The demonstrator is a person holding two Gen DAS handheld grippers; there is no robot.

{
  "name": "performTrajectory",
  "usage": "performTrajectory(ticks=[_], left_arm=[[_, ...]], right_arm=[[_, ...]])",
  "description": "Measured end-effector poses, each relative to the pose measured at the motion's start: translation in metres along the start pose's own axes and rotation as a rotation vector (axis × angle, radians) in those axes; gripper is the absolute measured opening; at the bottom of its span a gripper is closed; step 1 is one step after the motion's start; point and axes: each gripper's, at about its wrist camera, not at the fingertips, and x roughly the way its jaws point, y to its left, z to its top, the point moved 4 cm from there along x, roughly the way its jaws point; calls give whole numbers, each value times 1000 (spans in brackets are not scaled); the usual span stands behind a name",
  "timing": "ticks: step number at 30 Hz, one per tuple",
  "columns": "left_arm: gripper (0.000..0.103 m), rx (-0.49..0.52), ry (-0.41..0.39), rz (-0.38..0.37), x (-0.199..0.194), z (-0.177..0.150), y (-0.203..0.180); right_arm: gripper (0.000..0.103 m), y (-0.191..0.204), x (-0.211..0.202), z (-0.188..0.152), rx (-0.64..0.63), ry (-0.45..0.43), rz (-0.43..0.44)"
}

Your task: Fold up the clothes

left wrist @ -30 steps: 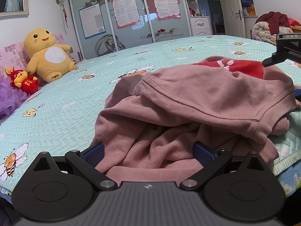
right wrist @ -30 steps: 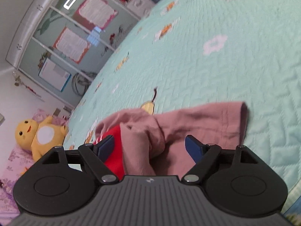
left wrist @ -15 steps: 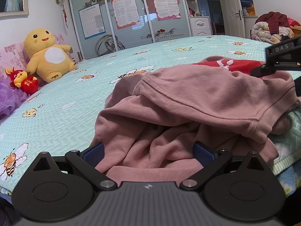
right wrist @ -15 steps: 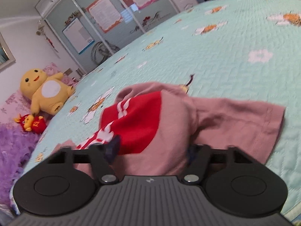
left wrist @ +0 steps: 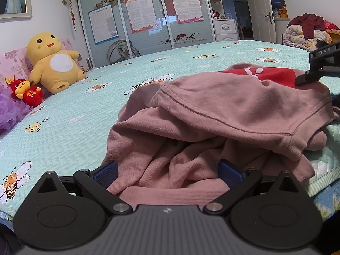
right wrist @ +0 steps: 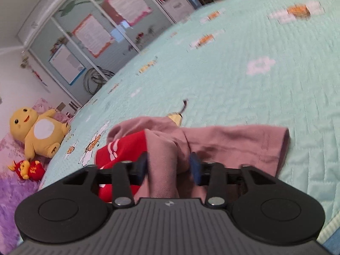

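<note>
Fingers: my right gripper [right wrist: 169, 166] pinches a limp fold of the pink sweatshirt [right wrist: 212, 142]; left gripper [left wrist: 167, 170] gapes, and its hem suits gripping.

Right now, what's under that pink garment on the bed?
Under the pink garment only the quilted bedspread shows around its edges. A red printed panel lies on top. Anything beneath the crumpled folds is covered.

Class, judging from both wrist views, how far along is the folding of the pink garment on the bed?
Done: nothing; the pink garment lies crumpled on the bed, its red panel showing. In hand: the right gripper has a bunched fold between its jaws, which just closed further then eased; the left gripper stands open around the near edge. Left: spreading flat, then every fold.
</note>
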Motion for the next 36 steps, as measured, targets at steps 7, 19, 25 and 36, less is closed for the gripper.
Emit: performTrajectory(ticks=[7, 19, 25, 36], left_arm=[[103, 0, -1, -1, 0, 0, -1], [103, 1, -4, -1, 1, 1, -1], [103, 0, -4, -2, 1, 0, 0], [103, 2, -8, -3, 0, -1, -1]], right_arm=[[57, 0, 1, -6, 12, 21, -6], [66, 8, 6, -11, -16, 63, 9], [68, 8, 9, -12, -31, 70, 2], [70, 6, 9, -12, -23, 73, 12]])
